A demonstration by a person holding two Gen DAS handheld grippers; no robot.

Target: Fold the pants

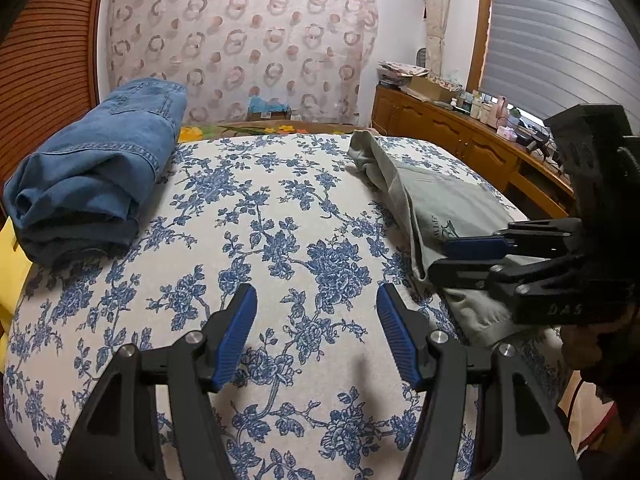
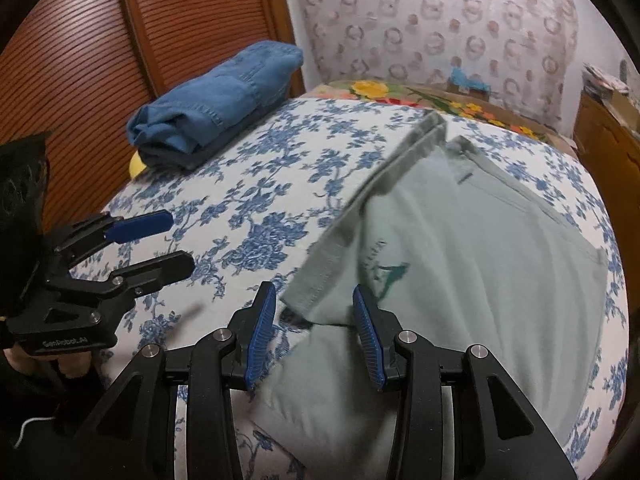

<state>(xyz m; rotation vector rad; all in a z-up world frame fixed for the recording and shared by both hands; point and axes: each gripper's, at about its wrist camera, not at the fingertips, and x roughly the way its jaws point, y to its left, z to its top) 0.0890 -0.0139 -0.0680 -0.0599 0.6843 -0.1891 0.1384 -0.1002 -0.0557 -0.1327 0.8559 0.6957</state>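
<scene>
Pale grey-green pants (image 2: pixel 480 260) lie flat on the right half of the flowered bed cover (image 2: pixel 248 208), with a small printed logo near their left edge. My right gripper (image 2: pixel 313 296) hovers open over the pants' near-left corner; the fabric lies under the gap and the pads do not press it. In the left wrist view the same pants (image 1: pixel 440 200) run along the right side, with the right gripper (image 1: pixel 440 260) over them. My left gripper (image 1: pixel 316 300) stands open over bare cover with nothing between its fingers; it also shows as the left gripper (image 2: pixel 182 242) in the right wrist view.
Folded blue jeans (image 1: pixel 100 160) sit on a dark garment at the bed's far left, beside a slatted wooden door (image 1: pixel 48 60). A yellow item (image 2: pixel 138 166) peeks out beneath them. A cluttered wooden dresser (image 1: pixel 460 136) lines the right side. A patterned mattress (image 1: pixel 240 48) leans at the back.
</scene>
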